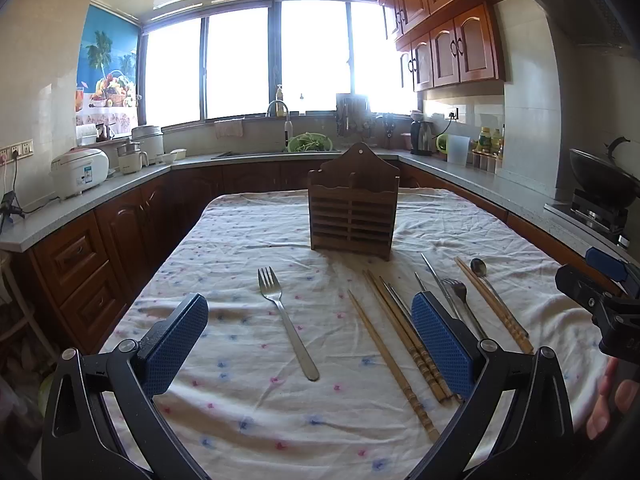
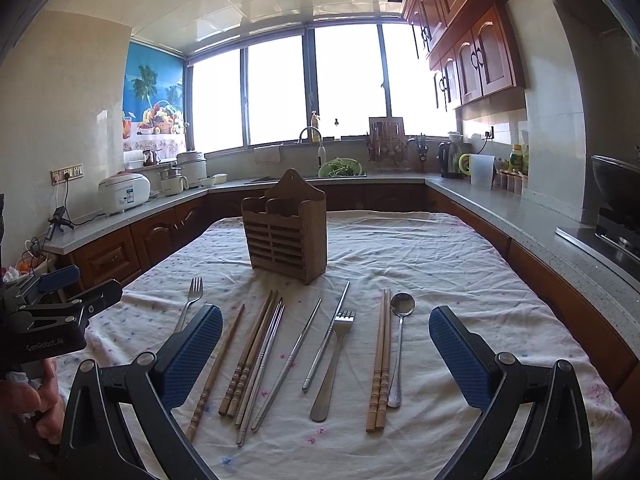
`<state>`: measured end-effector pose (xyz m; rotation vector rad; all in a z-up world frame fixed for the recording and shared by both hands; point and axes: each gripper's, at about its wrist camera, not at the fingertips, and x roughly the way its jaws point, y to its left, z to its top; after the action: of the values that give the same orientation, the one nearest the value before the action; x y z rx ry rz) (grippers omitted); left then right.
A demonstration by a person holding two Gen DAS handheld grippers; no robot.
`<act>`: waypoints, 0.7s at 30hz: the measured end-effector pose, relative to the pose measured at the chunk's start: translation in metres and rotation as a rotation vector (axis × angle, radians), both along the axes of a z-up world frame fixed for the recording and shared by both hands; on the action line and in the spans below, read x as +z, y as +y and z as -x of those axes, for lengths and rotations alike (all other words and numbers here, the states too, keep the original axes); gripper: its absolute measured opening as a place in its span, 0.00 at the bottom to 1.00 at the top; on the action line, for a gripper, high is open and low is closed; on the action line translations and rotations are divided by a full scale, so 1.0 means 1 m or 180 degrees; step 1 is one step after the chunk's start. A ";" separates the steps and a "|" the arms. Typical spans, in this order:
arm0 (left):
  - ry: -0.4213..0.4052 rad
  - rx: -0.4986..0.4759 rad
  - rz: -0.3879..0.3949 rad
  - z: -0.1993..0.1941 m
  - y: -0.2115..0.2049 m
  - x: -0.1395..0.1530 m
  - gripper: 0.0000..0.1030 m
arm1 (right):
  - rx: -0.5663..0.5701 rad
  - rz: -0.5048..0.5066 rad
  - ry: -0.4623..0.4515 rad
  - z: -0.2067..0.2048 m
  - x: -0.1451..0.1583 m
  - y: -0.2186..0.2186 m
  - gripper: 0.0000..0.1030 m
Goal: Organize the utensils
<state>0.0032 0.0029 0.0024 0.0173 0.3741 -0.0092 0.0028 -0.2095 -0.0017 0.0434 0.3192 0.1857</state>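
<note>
Two views: both look down the cloth-covered table (image 2: 440, 248) toward the wooden utensil holder (image 2: 286, 232), which stands upright at the far middle with nothing in its slots.
Right wrist view only: shows the whole row laid out in front of the holder: single wooden chopstick (image 2: 218, 372), wooden chopstick pair (image 2: 248, 356), metal chopstick pair (image 2: 262, 368), two separate metal chopsticks (image 2: 288, 364), middle fork (image 2: 332, 364), right wooden chopstick pair (image 2: 381, 360) and spoon (image 2: 400, 344) just beside it.
Left wrist view only: shows the lone fork (image 1: 286, 320) in full, lying apart from the rest on the left; in the right wrist view its handle is hidden behind a blue pad.
Left gripper (image 1: 316, 344): spread wide, holding nothing, above the cloth with the lone fork between its fingers; the right pad (image 1: 440, 344) overlaps the wooden chopsticks in the picture, and contact cannot be told.
Right gripper (image 2: 326, 356): spread wide, holding nothing, with most of the row between its pads.
Cross-sighting: each gripper shows at the edge of the other's view, held in a hand.
Surroundings: kitchen counter (image 2: 500, 208), sink and windows behind.
</note>
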 end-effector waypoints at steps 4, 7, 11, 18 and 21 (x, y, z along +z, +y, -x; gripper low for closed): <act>0.0009 0.0003 0.0003 0.000 0.001 0.000 1.00 | 0.0010 -0.0010 -0.0007 0.000 0.000 -0.001 1.00; 0.0022 0.0004 0.0006 -0.002 0.000 -0.001 1.00 | 0.0009 -0.0012 -0.0003 0.000 -0.001 -0.001 1.00; 0.0063 -0.0004 0.0026 -0.005 0.001 -0.002 1.00 | 0.0020 -0.0025 0.0016 -0.002 -0.001 -0.001 1.00; 0.0279 -0.0009 0.0147 -0.022 0.006 -0.007 1.00 | -0.0003 -0.0062 0.0127 -0.013 -0.002 -0.006 1.00; 0.0420 -0.0011 0.0149 -0.035 0.007 -0.010 1.00 | -0.0027 -0.0083 0.0194 -0.020 -0.003 -0.010 1.00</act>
<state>0.0378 0.0094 -0.0080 -0.0291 0.5057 -0.0227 0.0224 -0.2194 -0.0045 0.0764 0.3775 0.1803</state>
